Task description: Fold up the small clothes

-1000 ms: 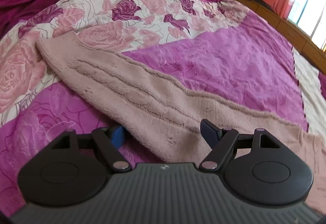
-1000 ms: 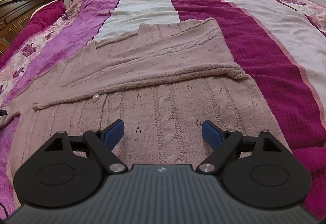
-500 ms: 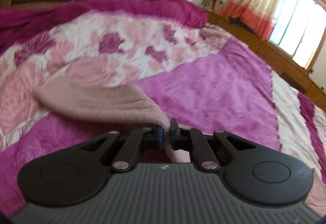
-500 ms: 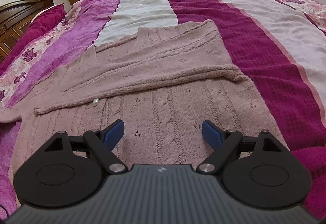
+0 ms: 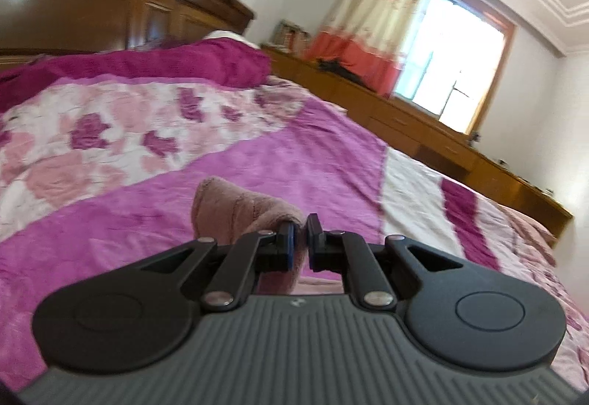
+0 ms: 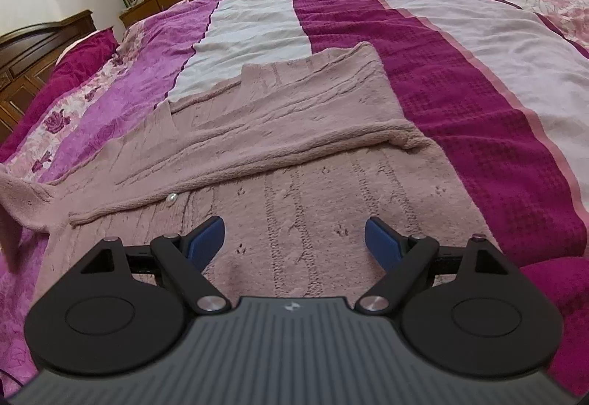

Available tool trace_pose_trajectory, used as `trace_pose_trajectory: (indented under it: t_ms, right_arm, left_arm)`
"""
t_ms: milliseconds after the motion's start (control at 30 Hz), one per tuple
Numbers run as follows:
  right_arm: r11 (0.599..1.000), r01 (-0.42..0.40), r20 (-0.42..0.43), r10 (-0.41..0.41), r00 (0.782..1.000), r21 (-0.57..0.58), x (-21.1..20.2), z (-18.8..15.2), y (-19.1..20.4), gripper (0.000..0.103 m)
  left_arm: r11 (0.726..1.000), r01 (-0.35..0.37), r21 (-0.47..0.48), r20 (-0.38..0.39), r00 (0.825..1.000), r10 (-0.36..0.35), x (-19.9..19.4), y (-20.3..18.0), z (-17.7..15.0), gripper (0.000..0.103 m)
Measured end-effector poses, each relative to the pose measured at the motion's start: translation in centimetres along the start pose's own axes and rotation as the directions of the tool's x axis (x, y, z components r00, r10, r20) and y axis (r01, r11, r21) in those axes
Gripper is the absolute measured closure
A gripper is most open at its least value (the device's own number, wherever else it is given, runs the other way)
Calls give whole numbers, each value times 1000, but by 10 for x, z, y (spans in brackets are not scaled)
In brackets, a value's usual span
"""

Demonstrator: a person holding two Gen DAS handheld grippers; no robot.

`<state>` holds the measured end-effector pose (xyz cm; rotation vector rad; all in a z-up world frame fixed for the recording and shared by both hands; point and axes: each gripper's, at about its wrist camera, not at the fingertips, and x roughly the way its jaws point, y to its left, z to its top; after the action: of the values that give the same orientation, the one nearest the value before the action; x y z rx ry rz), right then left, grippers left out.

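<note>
A dusty-pink cable-knit cardigan (image 6: 287, 162) lies flat on the bed, one sleeve folded across its front, a pearl button (image 6: 171, 198) near the placket. My left gripper (image 5: 299, 232) is shut on the other sleeve (image 5: 235, 206) and holds it lifted above the bedspread; the sleeve bunches over the fingers. That lifted sleeve shows at the far left of the right wrist view (image 6: 22, 199). My right gripper (image 6: 294, 239) is open and empty, hovering just above the cardigan's lower body.
The bed has a striped and floral magenta, pink and white bedspread (image 6: 460, 48). A dark wooden headboard (image 5: 110, 0) stands at one side. Low wooden cabinets (image 5: 423, 125) run under a curtained window (image 5: 460, 59).
My left gripper closed on the sleeve, then lifted it off the bed and tilted up. The sleeve end has risen at the left. The right gripper has barely moved.
</note>
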<state>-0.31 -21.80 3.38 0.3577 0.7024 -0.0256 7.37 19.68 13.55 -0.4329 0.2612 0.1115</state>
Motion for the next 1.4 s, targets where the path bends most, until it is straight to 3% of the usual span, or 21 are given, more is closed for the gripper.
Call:
trace_pose_trajectory:
  t_ms: [233,533,767,933,1067,1233,1400]
  right_arm:
    - [999,-8,9,8,1000,49,-3,1,-11,15]
    - [999,-10,14,9,1000,50,-5,-2,-13,15]
    - [999,-19,5,19,1000,41,-2,-3,-11,15]
    - [999,-28,-3,28,1000,30,0,-4,-8,15]
    - [999,-38,-10,38,999,25,1,-5,-6,15]
    - [998,-64,-15,65,998,13,2,-4,1,15]
    - [989,-149,-24,148,989,-19,4,5,22,15]
  left_arm:
    - [994,108,-1,-63,992,-107,3,-47,-23,95]
    - [985,164,50,-187,971,-152,17,-77,-74,95]
    - [984,177,20,-344,925,-159,38,-71,-105,93]
    - [985,175,15,-409,899,-153,40,-68,-117,93]
    - [986,163,35,-453,882,-130,35,-66,-119,71]
    - [984,135,120,-472,879,-63,21,-67,-123,65]
    - [975,96,201,-456,890,7,4,-64,-123,65]
